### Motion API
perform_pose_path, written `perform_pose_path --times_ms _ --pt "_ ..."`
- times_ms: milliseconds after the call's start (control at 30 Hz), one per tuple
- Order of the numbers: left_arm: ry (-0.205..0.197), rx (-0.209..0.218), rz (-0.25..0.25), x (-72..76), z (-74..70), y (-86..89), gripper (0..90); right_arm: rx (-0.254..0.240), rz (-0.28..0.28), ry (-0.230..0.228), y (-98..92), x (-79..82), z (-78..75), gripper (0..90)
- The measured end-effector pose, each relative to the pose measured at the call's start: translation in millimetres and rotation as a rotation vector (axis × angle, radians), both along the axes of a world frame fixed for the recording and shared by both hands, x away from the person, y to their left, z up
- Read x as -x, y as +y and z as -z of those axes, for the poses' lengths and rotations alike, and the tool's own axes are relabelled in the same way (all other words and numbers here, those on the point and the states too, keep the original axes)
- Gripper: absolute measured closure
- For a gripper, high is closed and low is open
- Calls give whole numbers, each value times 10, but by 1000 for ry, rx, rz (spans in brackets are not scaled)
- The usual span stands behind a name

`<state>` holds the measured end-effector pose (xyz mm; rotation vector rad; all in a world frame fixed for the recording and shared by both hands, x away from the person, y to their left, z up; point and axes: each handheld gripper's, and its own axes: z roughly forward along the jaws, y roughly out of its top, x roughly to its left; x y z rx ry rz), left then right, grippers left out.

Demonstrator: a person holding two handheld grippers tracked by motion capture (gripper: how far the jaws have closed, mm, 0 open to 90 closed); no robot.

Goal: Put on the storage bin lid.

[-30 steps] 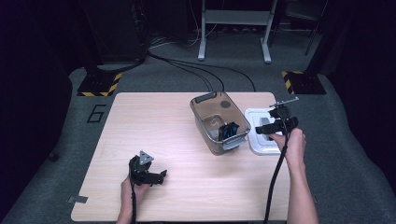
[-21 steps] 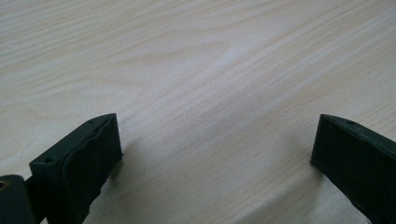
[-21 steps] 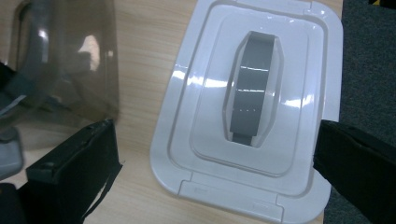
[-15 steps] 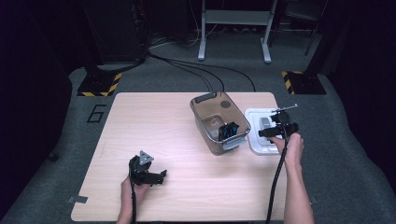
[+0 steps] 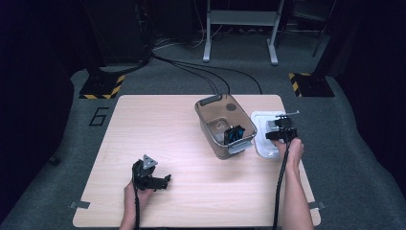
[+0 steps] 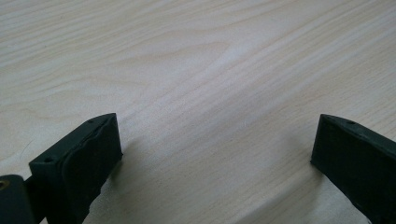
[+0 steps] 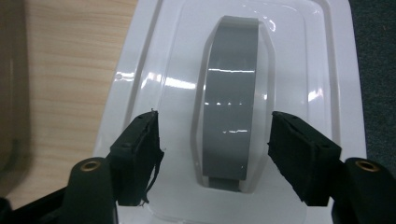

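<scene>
A white plastic lid point(image 5: 262, 120) lies on the table right of a brown see-through bin point(image 5: 210, 103). In the right gripper view the lid point(image 7: 299, 42) carries a raised grey handle point(image 7: 231, 84). My right gripper point(image 7: 212, 135) is low over it, with one jaw on each side of the handle. The jaws have just been closing, and a gap remains between each pad and the handle. From above, the right gripper point(image 5: 281, 128) sits over the lid's middle. My left gripper point(image 5: 163, 181) rests open near the front left, with bare wood between its jaws point(image 6: 215, 135).
A black and blue object point(image 5: 233, 134) lies inside the bin. The wooden table point(image 5: 158, 129) stands on grey carpet. The lid sits close to the table's right edge. Cables and a metal stand point(image 5: 239, 28) are on the floor behind the table.
My right gripper has come down onto the lid, and its jaws have narrowed around the grey handle. The left gripper has stayed where it was.
</scene>
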<state>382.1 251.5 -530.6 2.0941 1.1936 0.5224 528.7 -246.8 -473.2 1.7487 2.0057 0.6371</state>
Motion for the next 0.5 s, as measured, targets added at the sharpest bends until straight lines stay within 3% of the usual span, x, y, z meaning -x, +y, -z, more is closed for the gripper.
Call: perform_pose_path --times_ms 167,267,500 --pt "0 0 0 0 0 0 14 18 45 -21 12 -38 66 508" --pt "0 0 -1 0 0 0 14 34 38 -34 23 -55 92 604" --pt "0 0 -1 0 0 0 14 56 52 -54 47 -70 108 666"
